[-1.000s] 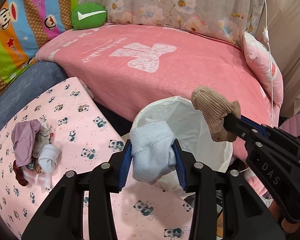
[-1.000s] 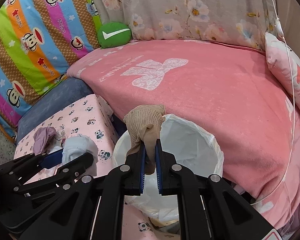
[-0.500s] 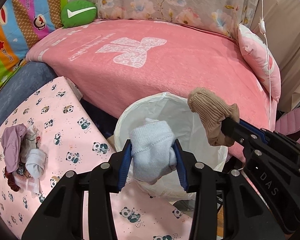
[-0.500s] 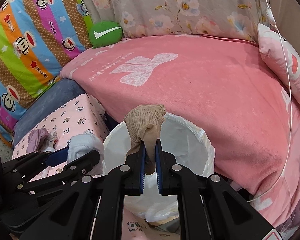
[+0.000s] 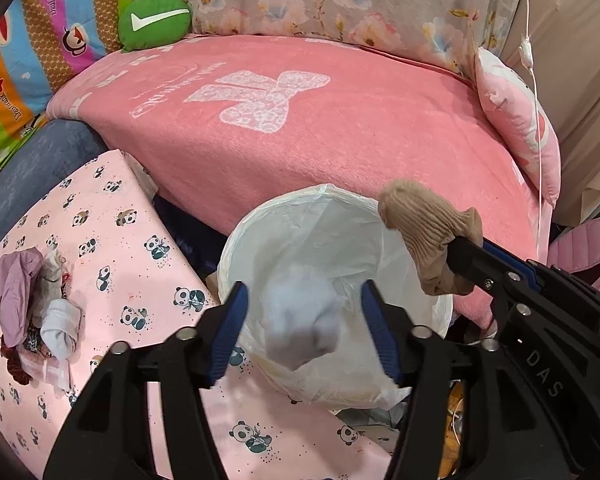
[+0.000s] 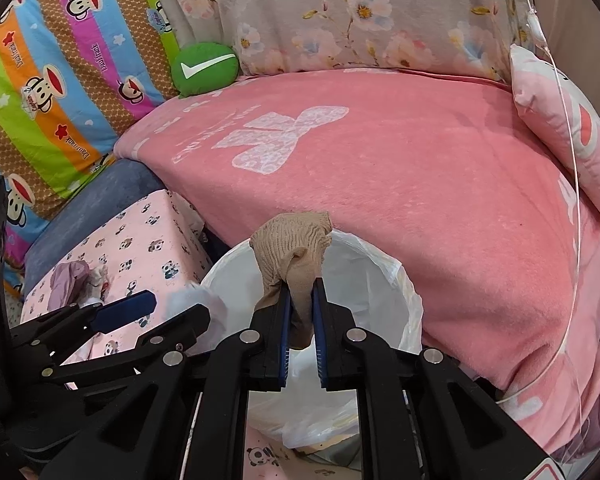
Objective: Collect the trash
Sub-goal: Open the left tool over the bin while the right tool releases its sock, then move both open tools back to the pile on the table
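A bin lined with a white bag (image 5: pixel 324 216) stands between a panda-print cloth and a pink bed. Over its mouth my left gripper (image 5: pixel 303 292) is opening, and the pale blue sock (image 5: pixel 304 324), blurred, drops free between the jaws into the bag. From the right, my right gripper (image 5: pixel 458 250) reaches over the rim. Its jaws are just starting to open, but the pads still press on a tan ribbed sock (image 6: pixel 292 240) above the bin (image 6: pixel 380 264). In the right wrist view the left gripper (image 6: pixel 168 312) sits at lower left, the falling sock (image 6: pixel 196 300) beside it.
A pile of crumpled cloth and socks (image 5: pixel 36 300) lies on the panda-print cloth (image 5: pixel 112 248) at left. Behind the bin spreads the pink blanket (image 5: pixel 300 128), with a green cushion (image 5: pixel 154 20), a pink pillow (image 5: pixel 516 128) and a hanging white cable (image 5: pixel 536 120).
My left jaws have spread apart and let go of the pale blue sock, which now falls into the bin. The left gripper moved further over the bin. The right gripper keeps the tan sock.
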### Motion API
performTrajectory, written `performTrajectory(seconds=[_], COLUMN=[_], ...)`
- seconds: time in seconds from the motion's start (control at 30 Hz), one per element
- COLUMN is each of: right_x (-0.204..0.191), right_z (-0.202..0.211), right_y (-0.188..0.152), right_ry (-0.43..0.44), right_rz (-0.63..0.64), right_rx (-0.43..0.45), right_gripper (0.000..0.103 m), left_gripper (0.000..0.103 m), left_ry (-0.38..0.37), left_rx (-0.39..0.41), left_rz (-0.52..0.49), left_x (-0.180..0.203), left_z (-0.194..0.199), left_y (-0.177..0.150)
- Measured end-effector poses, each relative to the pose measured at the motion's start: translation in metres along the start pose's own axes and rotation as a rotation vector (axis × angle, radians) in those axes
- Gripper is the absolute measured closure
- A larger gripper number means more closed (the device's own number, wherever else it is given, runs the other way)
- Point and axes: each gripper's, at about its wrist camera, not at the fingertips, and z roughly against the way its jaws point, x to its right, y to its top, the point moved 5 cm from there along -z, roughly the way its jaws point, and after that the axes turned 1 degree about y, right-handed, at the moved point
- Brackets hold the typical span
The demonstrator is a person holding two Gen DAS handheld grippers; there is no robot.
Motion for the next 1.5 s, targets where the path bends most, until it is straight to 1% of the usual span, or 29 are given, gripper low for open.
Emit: performTrajectory(seconds=[0.03,0.13,0.2,0.53,0.73,0.87,0.97,1.03,1.27,1.43,1.5], right_x=[0.001,0.002,0.004,-0.005,-0.019,-0.032,-0.046,-0.059,-0.104,-0.139,-0.154], right_z=[0.0,0.001,0.002,0.002,0.003,0.004,0.003,0.001,-0.007,-0.012,-0.016], right_y=[0.001,0.002,0.003,0.007,0.007,0.006,0.004,0.002,-0.008,-0.017,-0.02], right_ry=[-0.01,-0.012,-0.014,-0.008,0.003,0.017,0.035,0.05,0.101,0.133,0.147], right_rz=[-0.001,-0.008,-0.01,0.006,0.025,0.042,0.062,0.078,0.128,0.17,0.184], right_rx=[0.006,0.011,0.015,0.021,0.021,0.022,0.017,0.01,-0.018,-0.037,-0.047], right_gripper=[0.088,0.087,0.082,0.073,0.069,0.063,0.061,0.06,0.053,0.051,0.049], left_gripper=[0.037,0.028,0.027,0.027,0.027,0.027,0.026,0.022,0.021,0.021,0.021], left_ry=[0.007,0.02,0.021,0.043,0.057,0.074,0.089,0.113,0.198,0.248,0.273], left_rx=[0.006,0.011,0.012,0.024,0.028,0.033,0.033,0.032,0.03,0.022,0.02], left_rz=[0.005,0.021,0.026,0.048,0.072,0.095,0.125,0.146,0.215,0.276,0.297], left_x=[-0.001,-0.006,-0.009,-0.024,-0.037,-0.051,-0.066,-0.079,-0.131,-0.173,-0.19], left_z=[0.001,0.001,0.001,0.006,0.011,0.017,0.021,0.023,0.034,0.043,0.045], left_y=[0.001,0.002,0.002,0.002,-0.001,-0.006,-0.011,-0.016,-0.035,-0.052,-0.058])
